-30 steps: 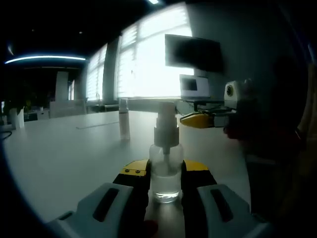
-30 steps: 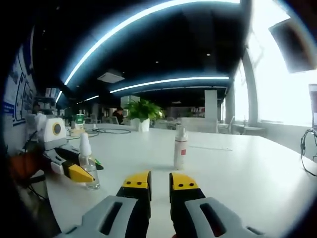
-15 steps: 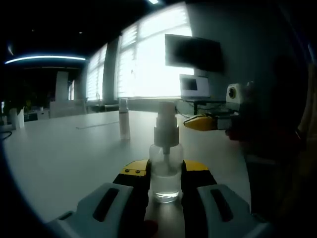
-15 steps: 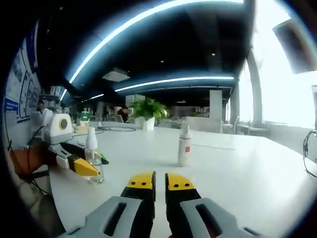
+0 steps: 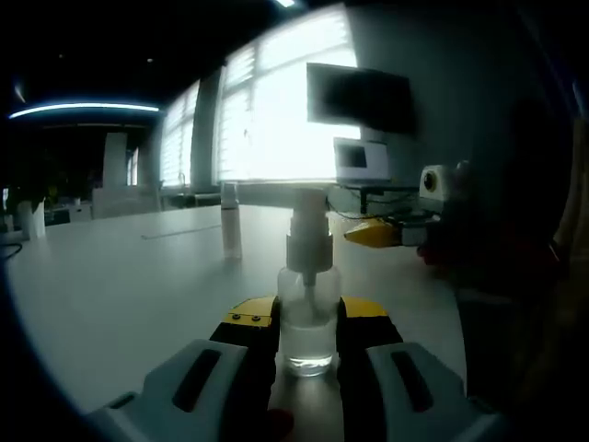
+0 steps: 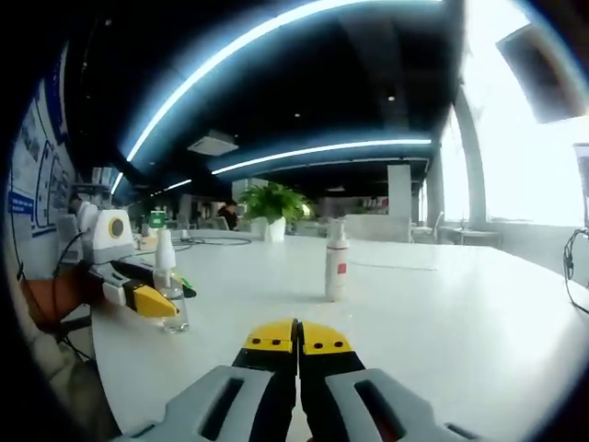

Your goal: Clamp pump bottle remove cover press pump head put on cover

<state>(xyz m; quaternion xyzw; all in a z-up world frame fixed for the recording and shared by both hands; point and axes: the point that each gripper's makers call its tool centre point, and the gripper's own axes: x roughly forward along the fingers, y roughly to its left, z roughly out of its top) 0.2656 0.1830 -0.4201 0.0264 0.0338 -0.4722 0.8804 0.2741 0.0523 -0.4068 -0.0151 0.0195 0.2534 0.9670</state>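
Observation:
A small clear pump bottle point(image 5: 306, 327) with a white pump head point(image 5: 309, 228) stands upright on the white table point(image 5: 129, 295). My left gripper point(image 5: 306, 311) is shut on its body, with a yellow jaw at each side. From the right, my right gripper point(image 5: 375, 234) hangs beside the pump head at about its height, a short gap away. In the right gripper view, my right gripper point(image 6: 296, 337) is shut with nothing in it. The clamped bottle point(image 6: 170, 293) and my left gripper point(image 6: 145, 300) sit at the left there. No cover sits on the pump head.
A second slim bottle point(image 6: 336, 261) with a red label stands farther out on the table point(image 6: 442, 313); the left gripper view shows this bottle point(image 5: 230, 232) too. A monitor point(image 5: 361, 98) and a laptop point(image 5: 361, 162) sit by the windows. A potted plant point(image 6: 272, 208) stands far back.
My right gripper's jaws have gone from a narrow gap to fully shut, and it has drifted slightly right and down beside the pump head. The left gripper and bottle have stayed still.

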